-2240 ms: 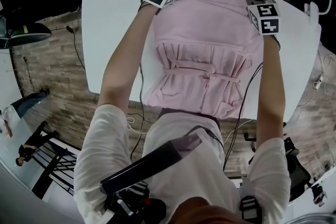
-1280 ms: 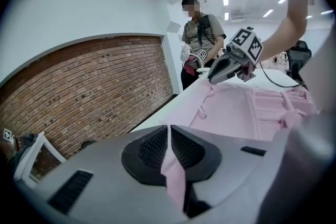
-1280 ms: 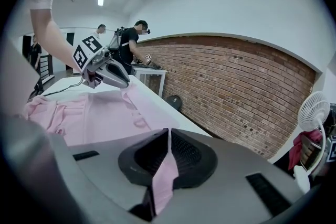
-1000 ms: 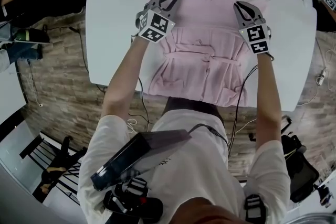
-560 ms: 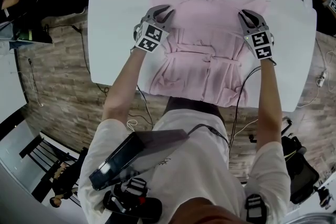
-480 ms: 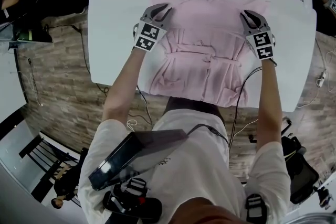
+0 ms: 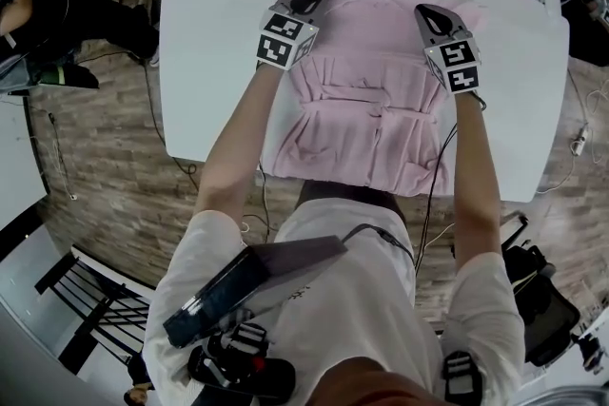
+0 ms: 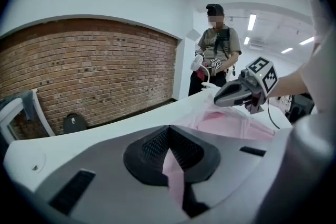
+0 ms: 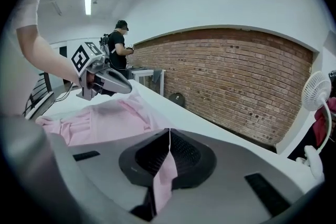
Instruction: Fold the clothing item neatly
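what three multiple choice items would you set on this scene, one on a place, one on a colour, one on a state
1. Where does the garment lie?
A. on the white table
B. on the wooden floor
C. over a chair

2. What colour is the garment?
A. blue
B. green
C. pink

3. How do the left gripper and the right gripper stand?
A. both open and empty
B. both shut on the garment
C. only the left one shut

Key:
1 A, the head view shows it spread on the tabletop.
2 C, it is pink in all three views.
3 B, each gripper view shows pink fabric pinched between fingers that have just closed.
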{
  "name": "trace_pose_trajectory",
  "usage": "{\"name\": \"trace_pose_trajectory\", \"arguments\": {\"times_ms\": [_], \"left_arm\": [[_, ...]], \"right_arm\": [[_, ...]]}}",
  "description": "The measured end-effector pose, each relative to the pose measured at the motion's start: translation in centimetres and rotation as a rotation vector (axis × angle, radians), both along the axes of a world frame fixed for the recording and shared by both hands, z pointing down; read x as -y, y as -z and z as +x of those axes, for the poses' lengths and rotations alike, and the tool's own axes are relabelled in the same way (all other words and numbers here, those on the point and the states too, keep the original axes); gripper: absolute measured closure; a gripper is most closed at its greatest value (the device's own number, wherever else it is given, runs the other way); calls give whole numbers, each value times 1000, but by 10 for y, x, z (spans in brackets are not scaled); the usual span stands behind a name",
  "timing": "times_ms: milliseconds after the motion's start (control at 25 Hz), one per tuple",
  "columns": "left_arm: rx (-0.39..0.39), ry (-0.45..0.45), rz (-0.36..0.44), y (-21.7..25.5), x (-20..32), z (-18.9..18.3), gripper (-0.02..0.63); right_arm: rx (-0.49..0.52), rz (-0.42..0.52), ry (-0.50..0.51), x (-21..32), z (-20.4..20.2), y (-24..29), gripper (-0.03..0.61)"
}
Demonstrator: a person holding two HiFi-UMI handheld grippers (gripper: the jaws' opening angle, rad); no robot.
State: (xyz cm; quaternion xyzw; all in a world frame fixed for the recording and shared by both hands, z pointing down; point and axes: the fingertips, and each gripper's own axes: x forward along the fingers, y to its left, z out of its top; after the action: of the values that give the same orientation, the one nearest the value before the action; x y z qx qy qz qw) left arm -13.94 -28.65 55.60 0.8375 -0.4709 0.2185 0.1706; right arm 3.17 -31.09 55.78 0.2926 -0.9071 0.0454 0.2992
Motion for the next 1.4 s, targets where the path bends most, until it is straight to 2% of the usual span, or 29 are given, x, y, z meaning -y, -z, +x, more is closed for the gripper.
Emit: {"name": "trace_pose_trajectory", "arguments": {"times_ms": [120,240,360,440,680,880,1080,1400], "left_arm": [[17,-118,-66,-7,9,23,612],[106,-265,-159,-32,-1,38,612],[182,-322,-219,-54,-14,30,612],[189,-318,-232,-61,-16,24,612],[121,-256,-220,-62,-15,22,612],[164,-210,-162,-64,-7,24,612],[163,-205,-161,-67,-6,23,612],[140,-190,-169,-65,28,11,612]], "right_arm": [[-25,-41,26,-1,-16,-12,571],[-86,-84,73,-9,-16,-29,571],[-156,-108,93,-15,-8,-43,571],[-187,-115,89,-14,-1,-50,571],[-199,-114,37,-2,17,-54,574],[-131,-117,-26,11,22,-55,574],[-126,-106,-23,13,22,-59,574],[-133,-86,-38,40,11,-57,574]]}}
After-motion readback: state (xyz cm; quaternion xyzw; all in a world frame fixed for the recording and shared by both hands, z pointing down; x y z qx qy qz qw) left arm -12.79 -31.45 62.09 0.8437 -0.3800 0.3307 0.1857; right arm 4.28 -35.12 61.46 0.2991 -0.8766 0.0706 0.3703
